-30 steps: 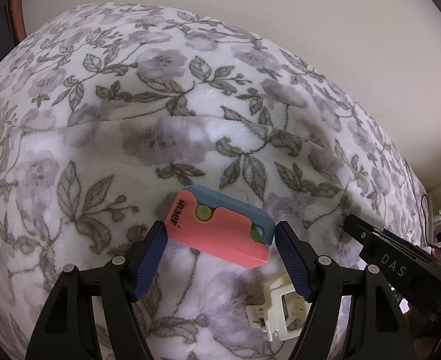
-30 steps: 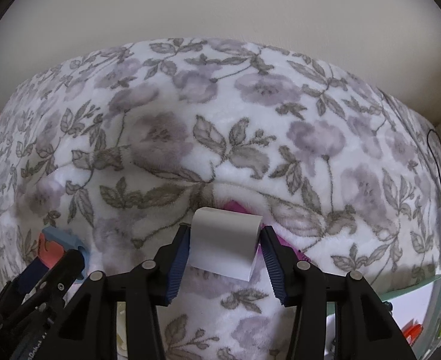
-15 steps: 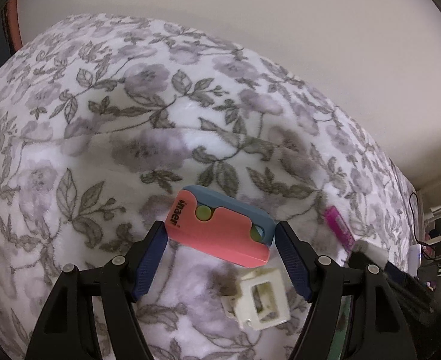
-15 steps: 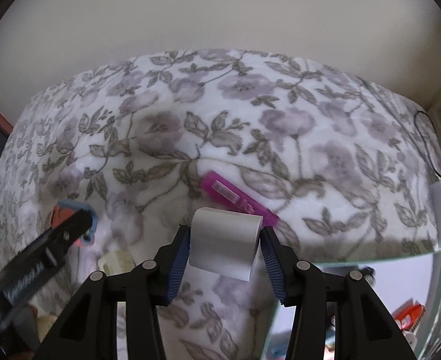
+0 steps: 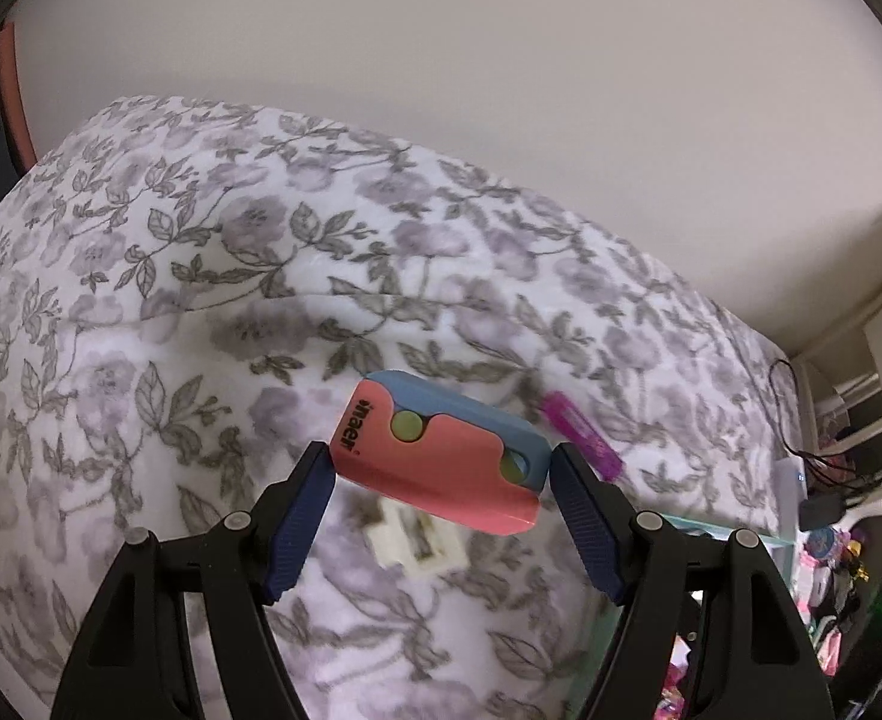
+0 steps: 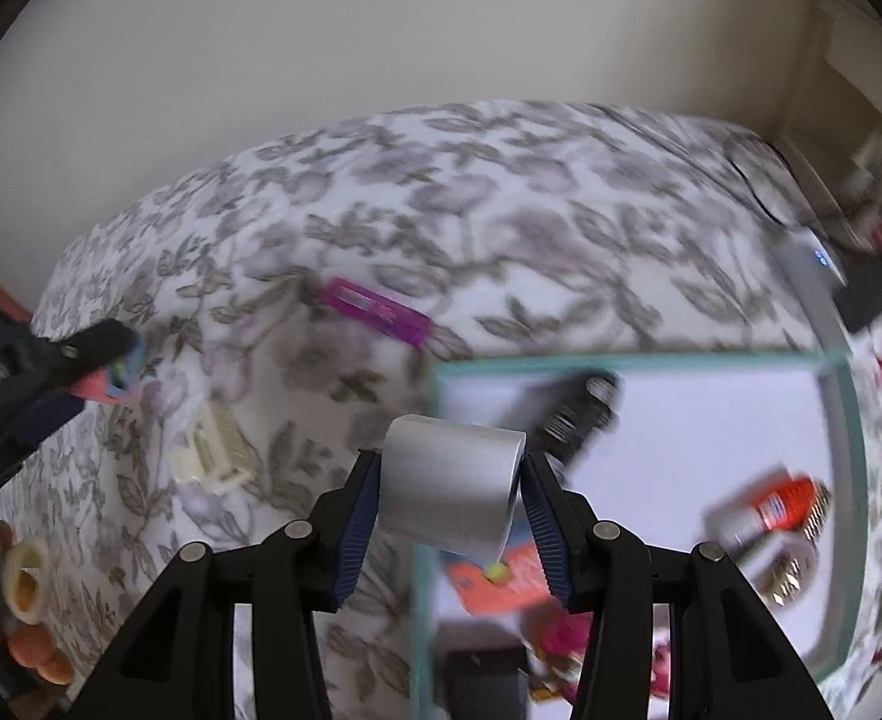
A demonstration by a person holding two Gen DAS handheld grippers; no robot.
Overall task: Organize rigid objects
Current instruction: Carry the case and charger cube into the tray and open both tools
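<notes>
My left gripper (image 5: 441, 471) is shut on a pink and blue plastic case (image 5: 441, 450) with green dots, held above the floral bedspread (image 5: 201, 300). In the right wrist view my right gripper (image 6: 448, 492) is shut on a silver-grey roll (image 6: 450, 489), hanging over the near left edge of a white tray with a teal rim (image 6: 621, 360). The left gripper (image 6: 81, 354) with its pink case shows there at the far left. A purple stick (image 5: 579, 438) (image 6: 378, 312) and a cream plastic frame (image 5: 417, 540) (image 6: 213, 450) lie on the bedspread.
The tray holds a red-capped tube (image 6: 771, 510), a black item (image 6: 579, 414), an orange card (image 6: 501, 582) and other small things. A white device with a cable (image 6: 813, 264) lies at the bed's right end. A hand (image 6: 15, 618) shows at the lower left. A plain wall stands behind.
Both grippers have risen with their loads. The right gripper swung to the right and now hangs over the tray's edge; the purple stick and cream frame slid left in its view.
</notes>
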